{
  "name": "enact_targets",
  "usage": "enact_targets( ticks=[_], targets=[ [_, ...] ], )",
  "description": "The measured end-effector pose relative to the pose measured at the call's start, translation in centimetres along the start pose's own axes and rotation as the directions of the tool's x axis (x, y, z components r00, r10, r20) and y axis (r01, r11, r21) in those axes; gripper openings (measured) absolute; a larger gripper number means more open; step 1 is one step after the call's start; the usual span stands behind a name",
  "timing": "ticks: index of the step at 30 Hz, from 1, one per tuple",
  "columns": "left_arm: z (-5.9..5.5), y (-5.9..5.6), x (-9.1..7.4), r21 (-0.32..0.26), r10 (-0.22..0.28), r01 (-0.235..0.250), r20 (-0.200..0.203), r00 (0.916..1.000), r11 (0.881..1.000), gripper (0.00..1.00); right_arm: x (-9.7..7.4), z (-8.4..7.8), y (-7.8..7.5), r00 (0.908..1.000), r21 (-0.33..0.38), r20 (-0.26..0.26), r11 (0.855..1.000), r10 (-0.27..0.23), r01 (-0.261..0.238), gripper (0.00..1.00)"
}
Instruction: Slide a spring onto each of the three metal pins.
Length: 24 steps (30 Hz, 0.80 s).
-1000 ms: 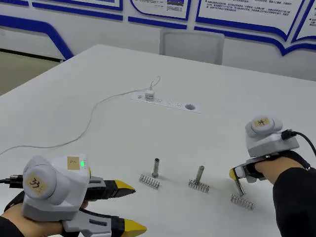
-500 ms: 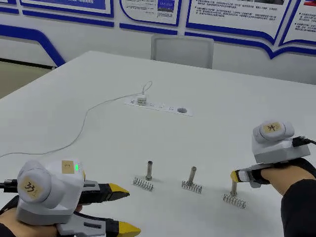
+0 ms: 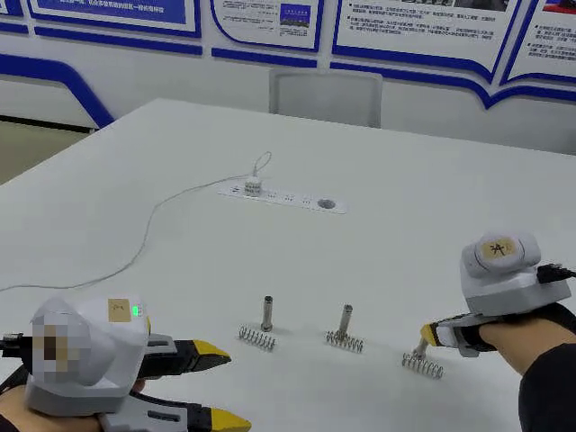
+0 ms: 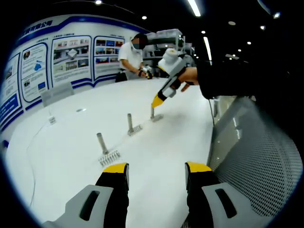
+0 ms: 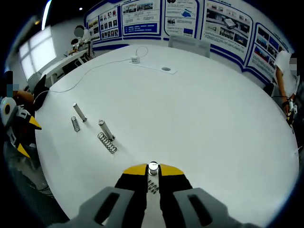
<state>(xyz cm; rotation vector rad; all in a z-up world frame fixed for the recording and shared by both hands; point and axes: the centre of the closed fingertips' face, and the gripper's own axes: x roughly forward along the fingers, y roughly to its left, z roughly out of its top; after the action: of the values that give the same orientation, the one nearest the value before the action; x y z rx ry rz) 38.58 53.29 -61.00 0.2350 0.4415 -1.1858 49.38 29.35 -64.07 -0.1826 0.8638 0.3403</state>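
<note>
Three short metal pins stand in a row on the white table (image 3: pixel 378 243): the left pin (image 3: pixel 266 312), the middle pin (image 3: pixel 344 319) and the right pin (image 3: pixel 420 347). A spring lies flat by each: left spring (image 3: pixel 256 338), middle spring (image 3: pixel 345 342), right spring (image 3: pixel 422 364). My right gripper (image 3: pixel 430 335) is shut on the right pin's top (image 5: pixel 153 167), which looks slightly tilted, with its spring (image 5: pixel 152 186) just below. My left gripper (image 3: pixel 221 387) hovers at the near left, open and holding nothing (image 4: pixel 156 168), well short of the left pin (image 4: pixel 101 142).
A white power strip (image 3: pixel 279 195) with a plugged cable (image 3: pixel 153 225) lies mid-table. A grey chair (image 3: pixel 324 94) stands at the far edge. A person (image 4: pixel 130 54) works in the background. The table's near edge is close to both grippers.
The head camera has shifted, so everything sits lower and further left in the picture. My right gripper stays on the right pin and my left gripper stays open.
</note>
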Motion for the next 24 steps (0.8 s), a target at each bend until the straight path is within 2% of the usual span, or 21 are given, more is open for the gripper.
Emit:
enact_targets(
  ticks=[8, 14, 24],
  targets=[
    [-0.2, 0.0, 0.0, -0.002, 0.002, -0.002, -0.009, 1.0000, 1.000, 0.49, 0.1, -0.4, 0.1, 0.9999, -0.022, 0.003, 1.000, 0.011, -0.011, 0.10],
    [-0.2, 0.1, 0.0, -0.008, 0.007, -0.007, -0.004, 1.0000, 1.000, 0.49, 0.0, -0.4, 0.3, 0.9998, -0.038, 0.005, 0.999, 0.017, -0.017, 0.11],
    [0.0, 0.1, -0.1, -0.007, 0.004, -0.004, 0.008, 1.0000, 1.000, 0.48, 0.0, -1.4, 0.6, 0.9992, -0.075, -0.006, 0.996, 0.039, -0.040, 0.15]
  ],
)
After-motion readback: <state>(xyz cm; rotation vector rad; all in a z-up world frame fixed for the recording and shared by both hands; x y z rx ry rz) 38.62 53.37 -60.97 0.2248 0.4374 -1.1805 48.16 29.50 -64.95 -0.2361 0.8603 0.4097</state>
